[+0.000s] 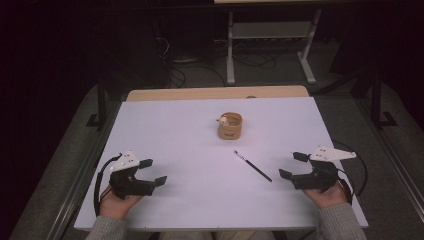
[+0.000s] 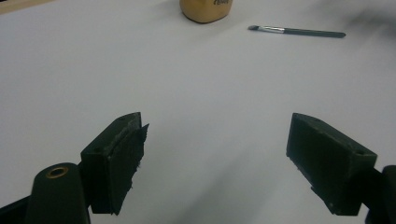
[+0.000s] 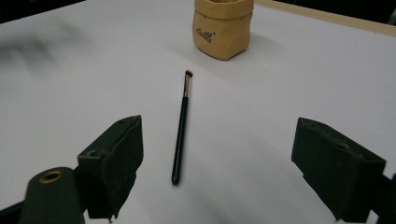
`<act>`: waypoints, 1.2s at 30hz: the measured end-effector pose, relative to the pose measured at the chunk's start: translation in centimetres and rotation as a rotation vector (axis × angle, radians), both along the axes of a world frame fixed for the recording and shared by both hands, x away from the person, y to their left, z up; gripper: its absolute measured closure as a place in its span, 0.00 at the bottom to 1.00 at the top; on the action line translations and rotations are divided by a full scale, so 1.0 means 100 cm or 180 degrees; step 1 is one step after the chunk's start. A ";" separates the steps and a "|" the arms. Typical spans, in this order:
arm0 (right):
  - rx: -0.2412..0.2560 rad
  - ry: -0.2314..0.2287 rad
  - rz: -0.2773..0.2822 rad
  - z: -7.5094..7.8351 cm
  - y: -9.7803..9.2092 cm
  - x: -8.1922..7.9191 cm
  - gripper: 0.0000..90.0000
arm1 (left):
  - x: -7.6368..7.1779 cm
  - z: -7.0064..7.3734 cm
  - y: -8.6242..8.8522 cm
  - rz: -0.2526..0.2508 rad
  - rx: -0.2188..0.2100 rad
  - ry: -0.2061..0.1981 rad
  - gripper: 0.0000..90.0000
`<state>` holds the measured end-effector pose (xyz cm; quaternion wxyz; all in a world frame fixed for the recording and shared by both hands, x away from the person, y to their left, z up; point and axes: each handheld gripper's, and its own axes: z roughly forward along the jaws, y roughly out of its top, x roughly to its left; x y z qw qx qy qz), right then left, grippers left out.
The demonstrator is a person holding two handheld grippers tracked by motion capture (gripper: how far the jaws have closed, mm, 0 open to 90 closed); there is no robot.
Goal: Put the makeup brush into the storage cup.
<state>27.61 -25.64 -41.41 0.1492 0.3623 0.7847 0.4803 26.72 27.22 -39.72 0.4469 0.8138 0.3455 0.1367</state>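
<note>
Left gripper (image 1: 153,171) held low over the near left part of the white table (image 1: 165,130), jaws spread wide, nothing between them. Seen in its own view (image 2: 215,158) as two black pads well apart over bare white surface. Right gripper (image 1: 293,165) held over the near right part of the table, jaws likewise spread wide and empty; same in its own view (image 3: 217,163).

Thin black brush (image 1: 253,166) lying flat on the table, right of centre, between the two grippers but much nearer the right one, touched by neither. Slanted, bristle end toward the far left, handle end toward the near right. In the right gripper view, brush (image 3: 181,128) lying ahead of the open jaws, handle tip nearest, metal collar and bristles pointing away toward the pouch. In the left gripper view, brush (image 2: 297,31) far off at the upper right.

Small tan pouch (image 1: 230,125) standing upright beyond the brush, near the table's middle, apart from it. Something small and pale visible at its rim; not clear what. Dark lettering on the pouch (image 3: 223,28) too small to read.
</note>
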 end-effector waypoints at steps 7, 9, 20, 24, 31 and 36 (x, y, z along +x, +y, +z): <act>-0.0030 0.0008 0.0050 0.002 0.004 0.000 0.19 | 0.000 -0.001 -0.002 -0.0033 0.0038 -0.0001 0.20; -0.0046 0.0006 0.0072 0.004 0.006 0.000 0.19 | 0.000 -0.001 -0.003 -0.0039 0.0038 -0.0005 0.20; -0.0123 0.0069 0.0146 0.011 0.010 0.003 0.20 | 0.002 0.000 -0.003 -0.0033 0.0016 -0.0012 0.21; -0.0176 0.0106 0.0194 0.013 0.012 0.006 0.20 | 0.002 0.000 -0.004 -0.0032 0.0041 -0.0008 0.21; -0.0236 0.0161 0.0245 0.022 0.018 0.010 0.19 | 0.003 0.000 -0.005 -0.0022 0.0065 -0.0015 0.21; -0.0286 0.0157 0.0295 0.029 0.024 0.016 0.20 | 0.003 0.000 -0.004 -0.0010 0.0037 -0.0015 0.21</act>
